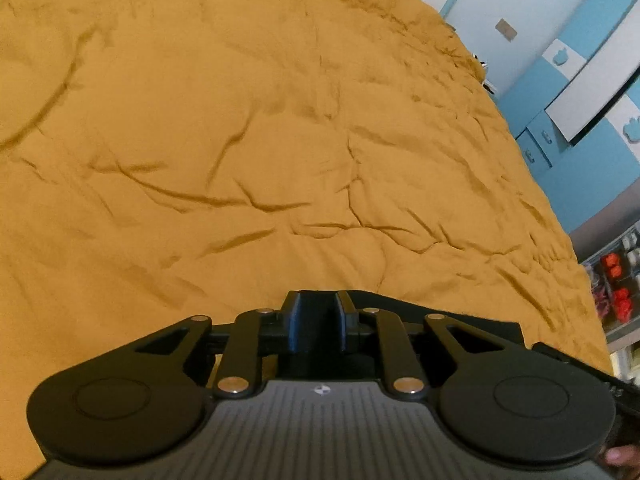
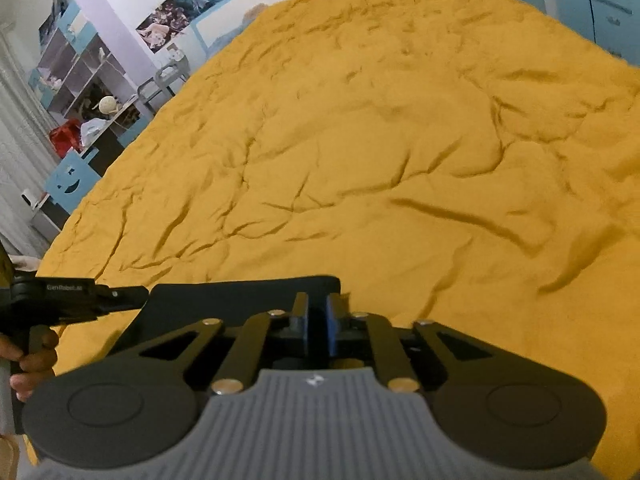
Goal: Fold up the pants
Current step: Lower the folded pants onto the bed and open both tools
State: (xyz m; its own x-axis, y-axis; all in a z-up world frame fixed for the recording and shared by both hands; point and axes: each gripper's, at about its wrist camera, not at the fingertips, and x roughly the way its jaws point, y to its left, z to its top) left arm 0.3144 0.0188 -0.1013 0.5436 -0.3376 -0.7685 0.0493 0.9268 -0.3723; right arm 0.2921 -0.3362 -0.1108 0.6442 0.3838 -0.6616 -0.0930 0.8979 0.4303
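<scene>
Nearest both lenses, black pants (image 2: 240, 300) lie flat on the mustard bedspread (image 2: 360, 160), at its near edge. Right gripper (image 2: 318, 328) has blue-faced fingers closed almost together on the dark cloth's far hem. Left gripper (image 1: 318, 326) has a narrow gap between its fingers, the pants (image 1: 460, 320) underneath them; whether it grips the cloth, cannot tell. Wrinkled spread runs beyond. Far left, shelving (image 2: 80, 80); far right, blue cabinets (image 1: 560, 120).

place: child's bedroom | cues: bed's mustard bedspread (image 2: 360, 140); toy shelves (image 2: 80, 80); cartoon posters (image 2: 172, 20)
</scene>
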